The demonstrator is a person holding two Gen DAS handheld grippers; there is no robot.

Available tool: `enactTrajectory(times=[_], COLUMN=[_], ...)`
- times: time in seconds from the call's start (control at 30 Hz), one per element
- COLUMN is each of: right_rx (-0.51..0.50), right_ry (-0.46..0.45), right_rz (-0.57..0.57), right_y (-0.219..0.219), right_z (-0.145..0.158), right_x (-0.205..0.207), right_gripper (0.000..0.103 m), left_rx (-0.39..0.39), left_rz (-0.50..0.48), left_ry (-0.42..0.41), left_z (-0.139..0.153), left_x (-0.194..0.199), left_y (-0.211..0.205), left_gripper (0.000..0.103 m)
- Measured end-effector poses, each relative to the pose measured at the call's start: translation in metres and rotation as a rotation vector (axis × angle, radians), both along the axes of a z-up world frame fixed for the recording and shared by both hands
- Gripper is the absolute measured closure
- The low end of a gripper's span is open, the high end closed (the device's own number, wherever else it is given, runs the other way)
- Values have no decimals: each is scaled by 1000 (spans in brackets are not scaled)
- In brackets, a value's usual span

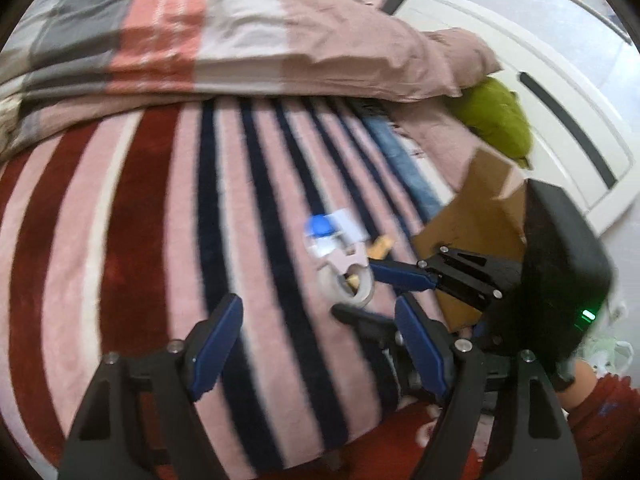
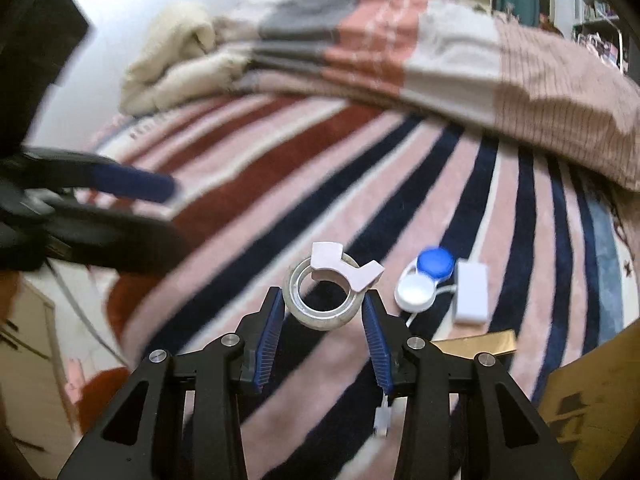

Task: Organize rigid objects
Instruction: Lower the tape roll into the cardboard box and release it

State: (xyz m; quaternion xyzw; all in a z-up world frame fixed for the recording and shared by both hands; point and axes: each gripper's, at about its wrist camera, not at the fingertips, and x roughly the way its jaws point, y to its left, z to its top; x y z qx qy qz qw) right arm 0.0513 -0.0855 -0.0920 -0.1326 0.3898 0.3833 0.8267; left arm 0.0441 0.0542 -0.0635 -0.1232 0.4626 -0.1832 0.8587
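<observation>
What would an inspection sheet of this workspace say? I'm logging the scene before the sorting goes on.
Surface: striped blanket over a bed, in pink, red and navy bands.
Job's things: tape roll with a pink dispenser piece on top; contact lens case with one blue cap; white adapter; cardboard box at the bed's edge.
Clutter: folded quilt, cream blanket, green cushion.
Grippers: right gripper open, jaws either side of the tape roll, contact unclear; left gripper open, holding nothing.
Cables: white cable running from the adapter to a plug near the right gripper.
Surroundings: white headboard, shelves behind, blurred.
</observation>
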Motion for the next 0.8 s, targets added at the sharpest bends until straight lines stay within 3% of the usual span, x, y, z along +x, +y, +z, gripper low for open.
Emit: enactTrajectory(times=[0.23, 0.53, 0.8], right_rx=[62, 70, 25], right_ry=[-102, -166, -84], right_rz=[36, -72, -234], right_y=[-30, -103, -178], right_z=[68, 103, 105], right_x=[-31, -30, -6], right_gripper=[67, 67, 67], left_rx=[-38, -38, -10], left_rz=[-117, -265, -381], left_ry=[-51, -71, 19], left_z=[37, 64, 59], left_x=[10, 39, 73], left_y=[-55, -144, -223], left_gripper=[66, 68, 68])
